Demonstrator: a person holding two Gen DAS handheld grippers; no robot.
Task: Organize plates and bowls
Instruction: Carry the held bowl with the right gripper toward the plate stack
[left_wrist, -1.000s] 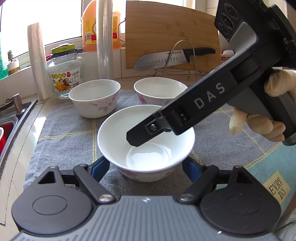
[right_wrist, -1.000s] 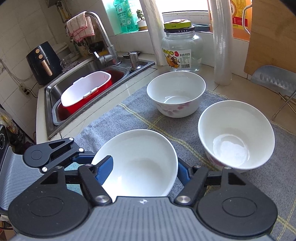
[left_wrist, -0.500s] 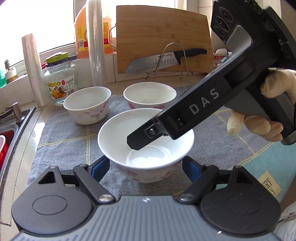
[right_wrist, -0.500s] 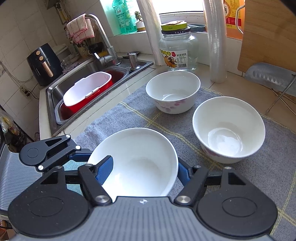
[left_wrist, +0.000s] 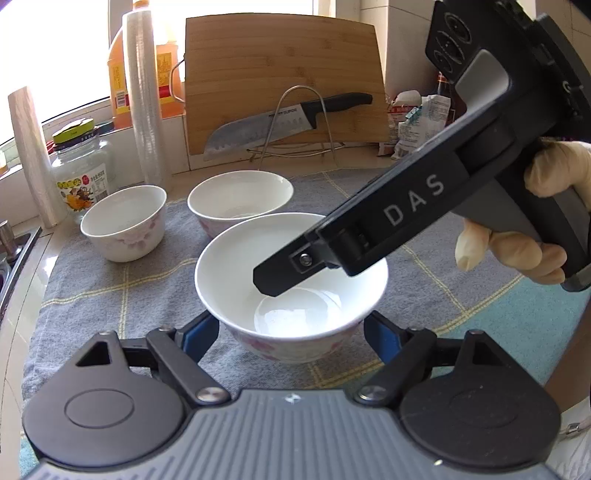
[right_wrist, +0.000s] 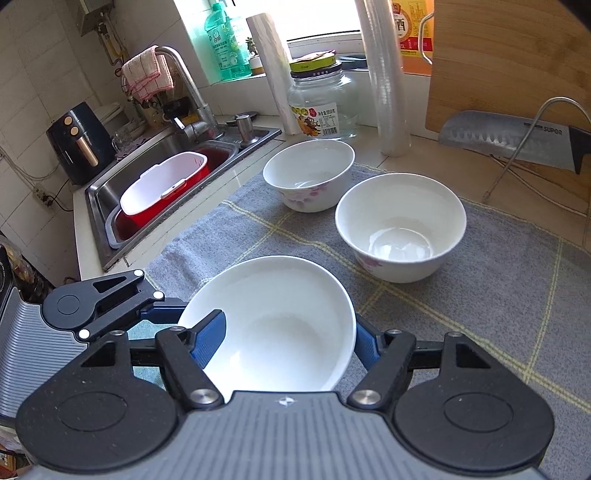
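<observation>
Right tool (right_wrist: 288, 343) grips near bowl (right_wrist: 273, 321), now lifted off the towel (right_wrist: 480, 295) toward the others (left tool (left_wrist: 291, 332) wide, idle).

The right gripper (left_wrist: 273, 284) reaches over the near bowl (left_wrist: 291, 280), so in the left wrist view one finger covers part of the bowl's inside and far rim, and the other finger cannot be seen. In the right wrist view the gripper body hides the bowl's near rim and base. The left gripper (right_wrist: 155, 314) is cut off by that view's left edge. The knife (right_wrist: 517, 138) loses its handle past the right edge, as does the cutting board (right_wrist: 509, 55). The middle bowl (left_wrist: 240, 199) is partly hidden behind the near bowl. The jar (left_wrist: 83, 173) label is too small to read.
</observation>
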